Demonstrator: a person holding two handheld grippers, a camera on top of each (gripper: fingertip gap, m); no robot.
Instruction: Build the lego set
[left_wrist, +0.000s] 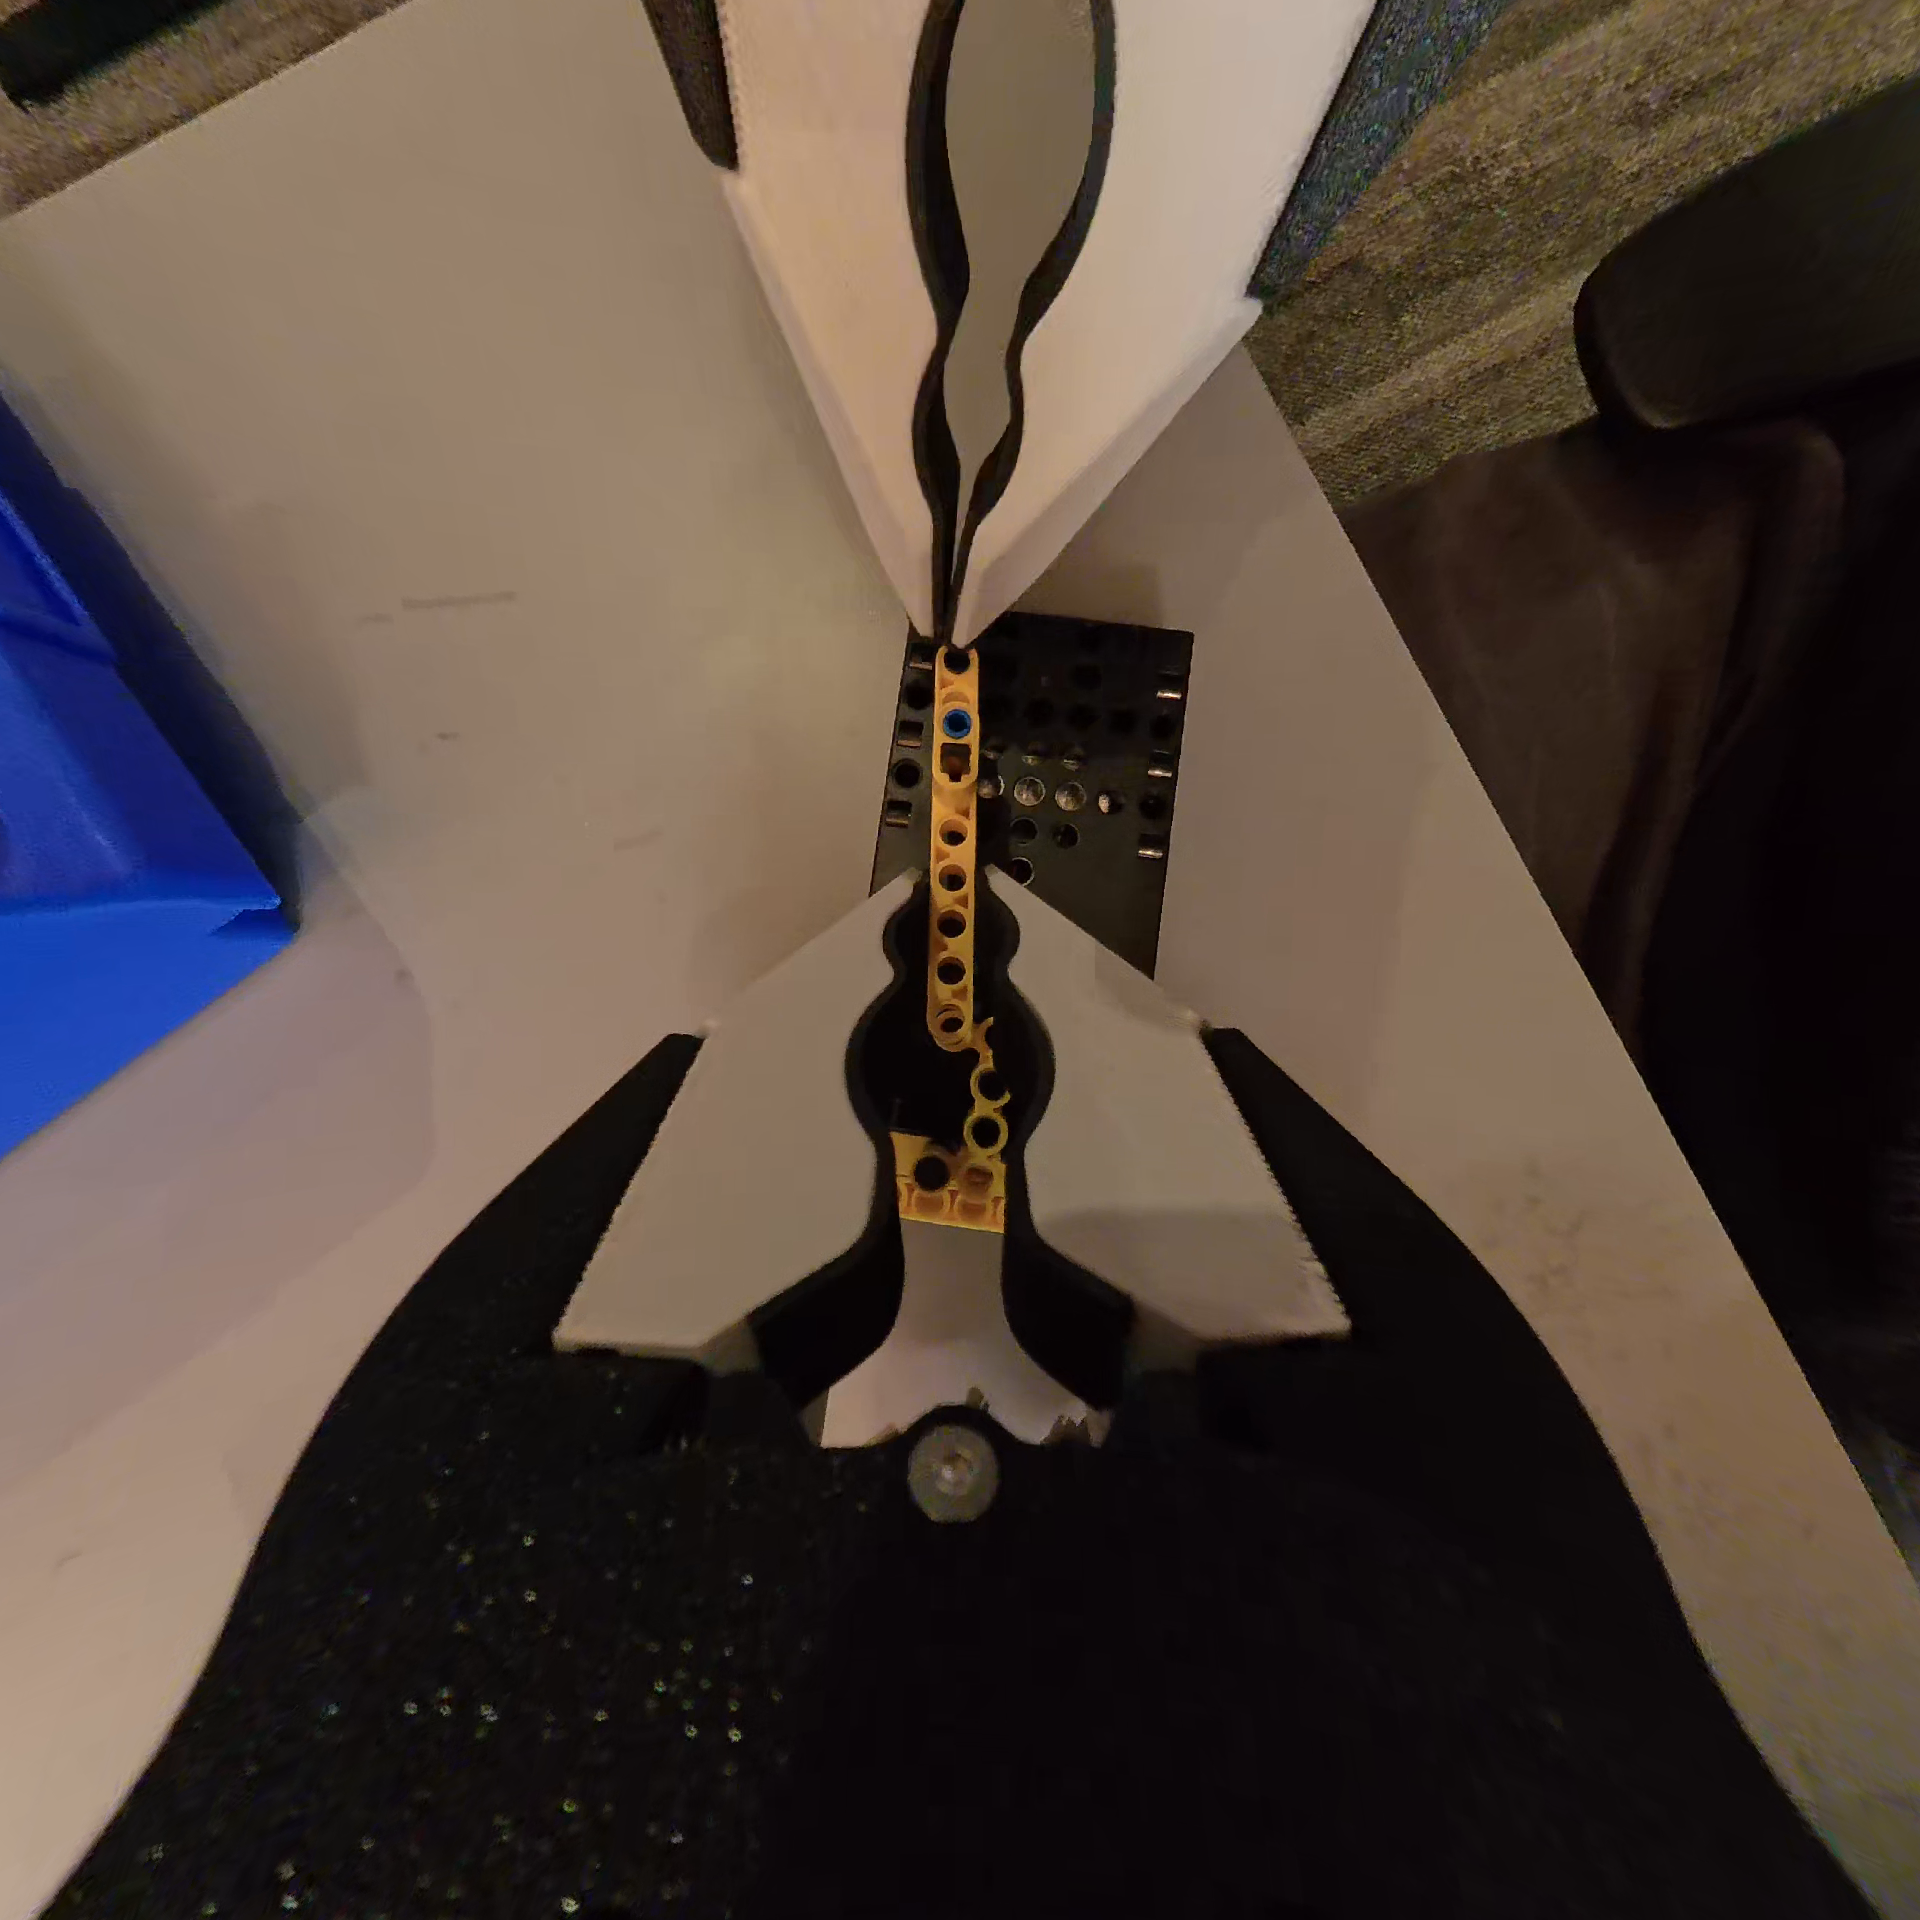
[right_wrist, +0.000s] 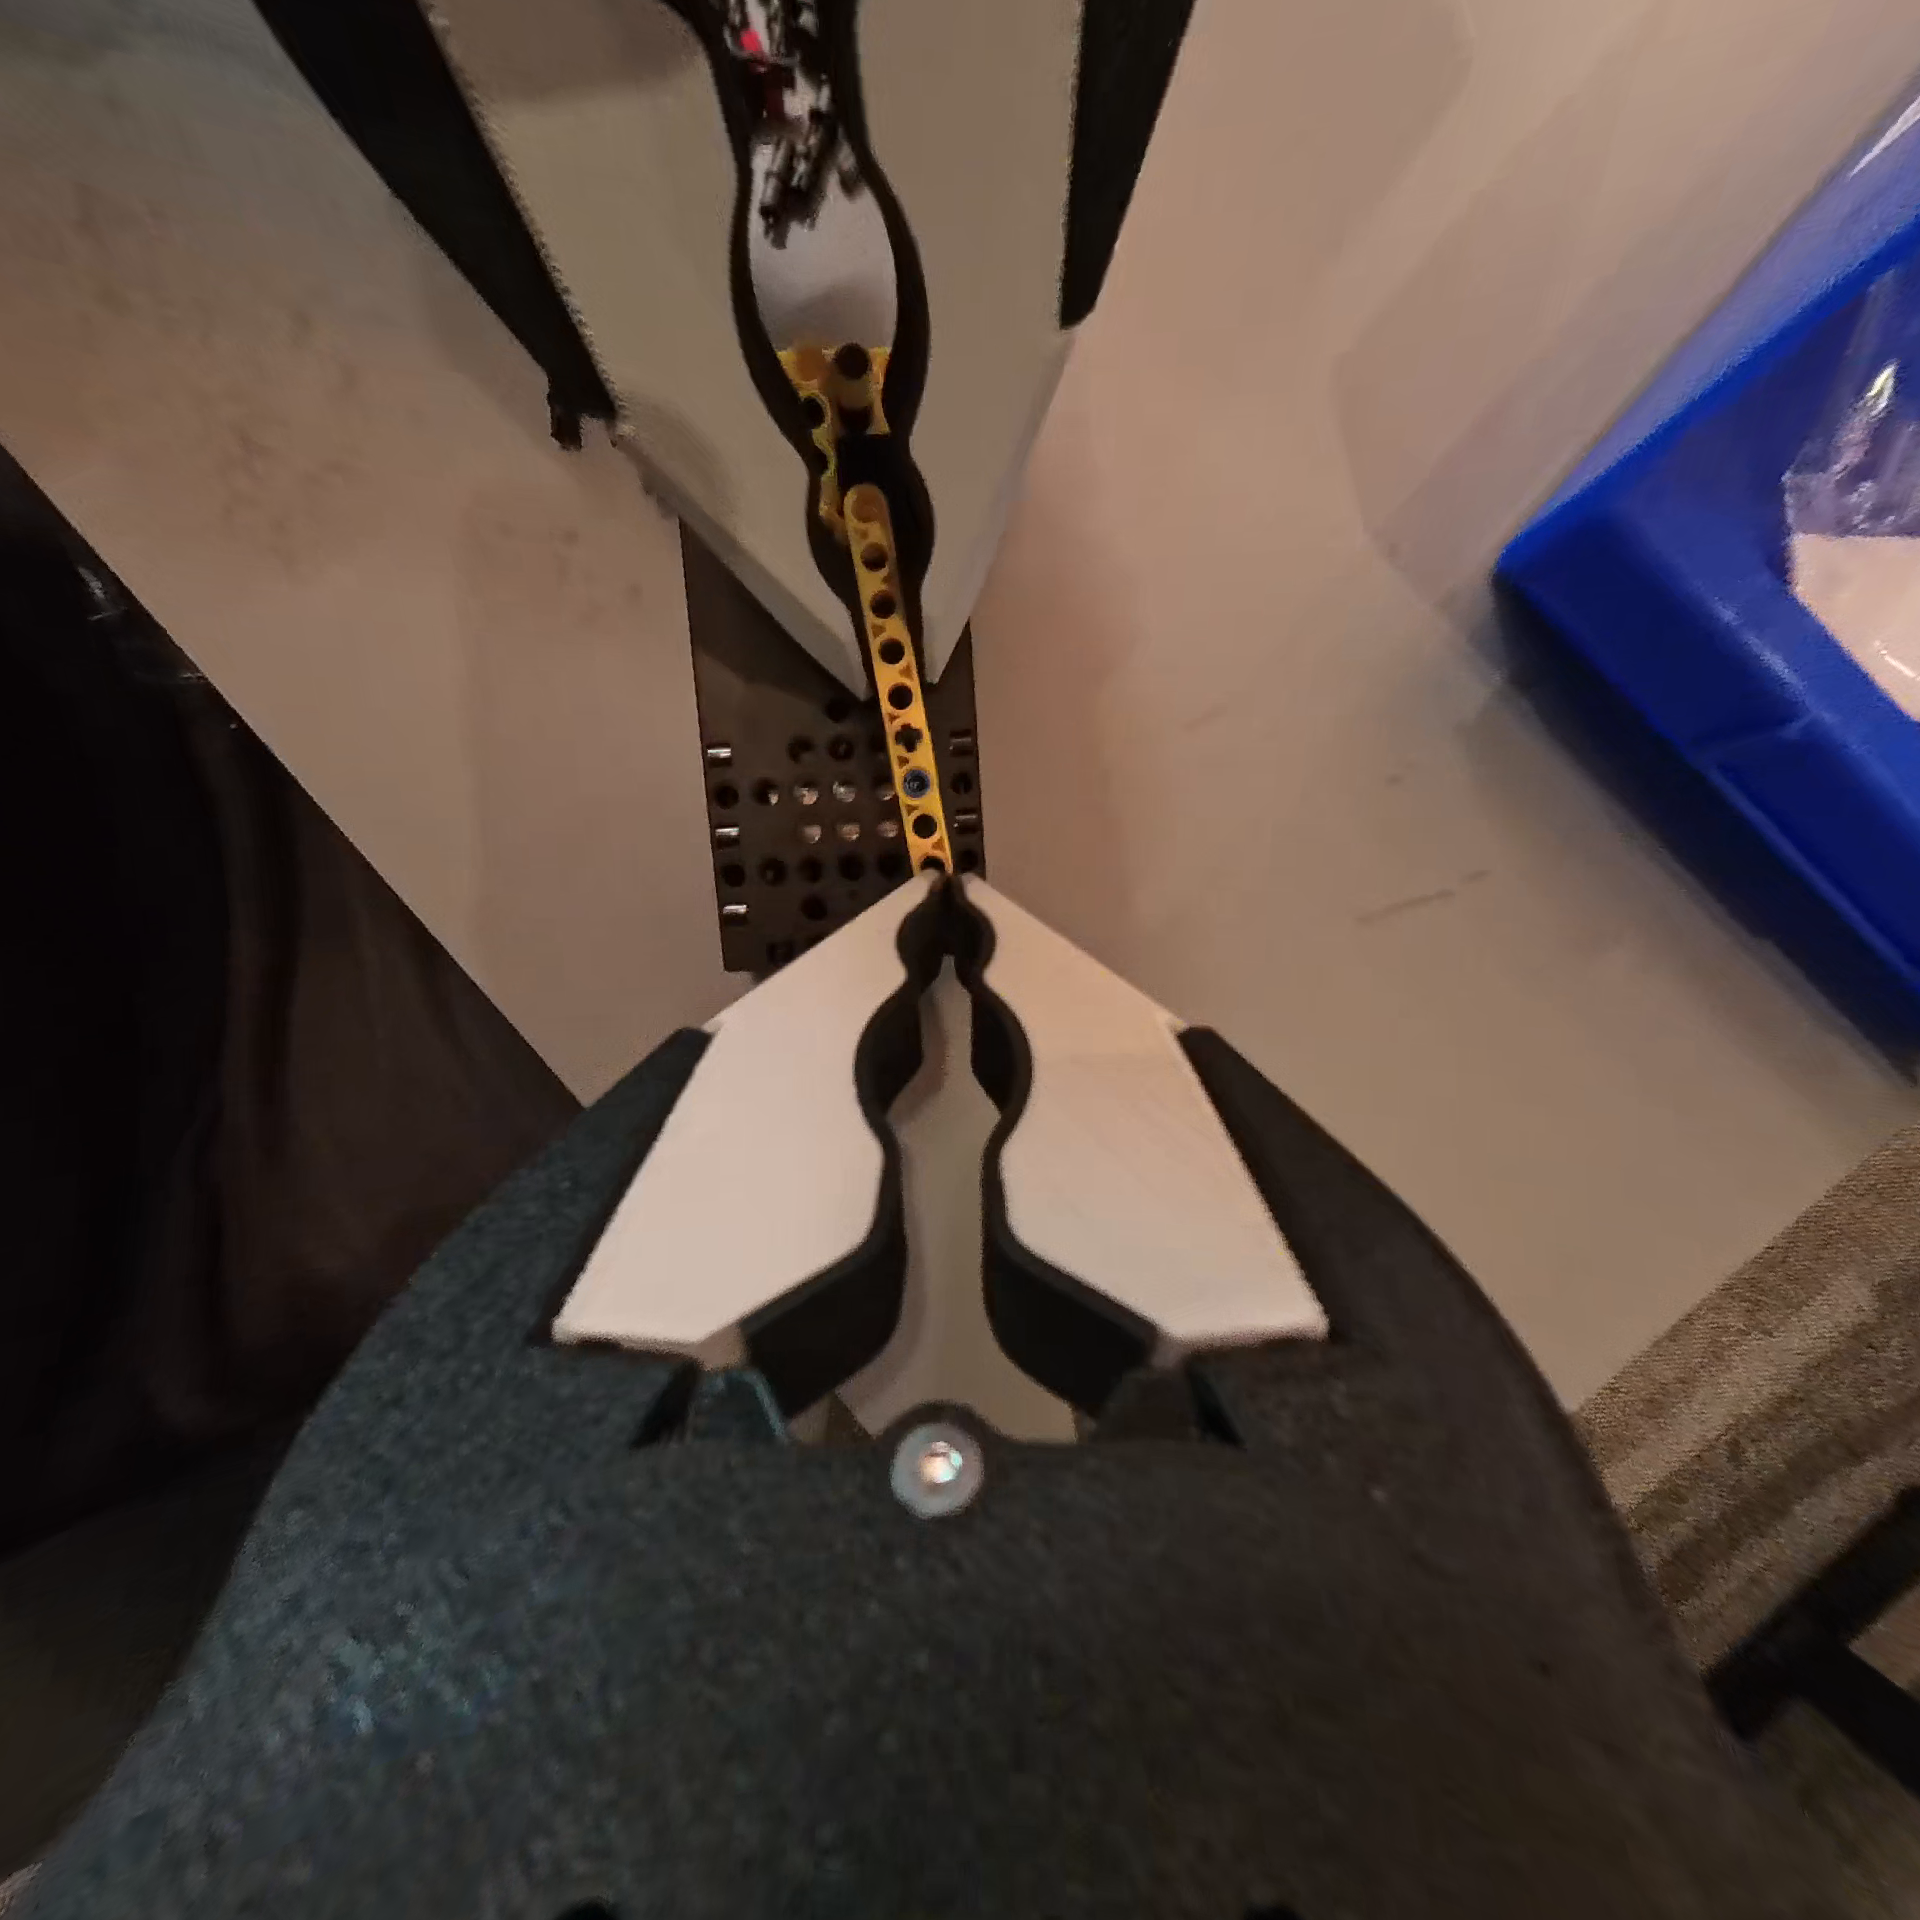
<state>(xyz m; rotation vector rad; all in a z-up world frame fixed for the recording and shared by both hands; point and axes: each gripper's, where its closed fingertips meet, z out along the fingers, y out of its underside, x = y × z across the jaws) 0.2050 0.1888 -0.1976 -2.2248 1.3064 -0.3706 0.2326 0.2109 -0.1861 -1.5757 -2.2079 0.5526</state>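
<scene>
We hold the long yellow perforated plastic beam (left_wrist: 951, 831), light and stiff, over the black perforated plate (left_wrist: 1081, 769) near the white table's (left_wrist: 468, 520) edge: the left gripper (left_wrist: 953, 883) clamps its near half, the right gripper (right_wrist: 943, 881) pinches its far tip.

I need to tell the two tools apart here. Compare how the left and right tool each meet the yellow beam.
The left tool clamps the yellow beam along its lower holes, with a yellow block deeper between its fingers; the right tool only meets the beam's end hole at its tips. The left tool's fingers stand slightly apart around the beam; the right tool's are pressed together. Both point at each other above the black perforated plate.
</scene>
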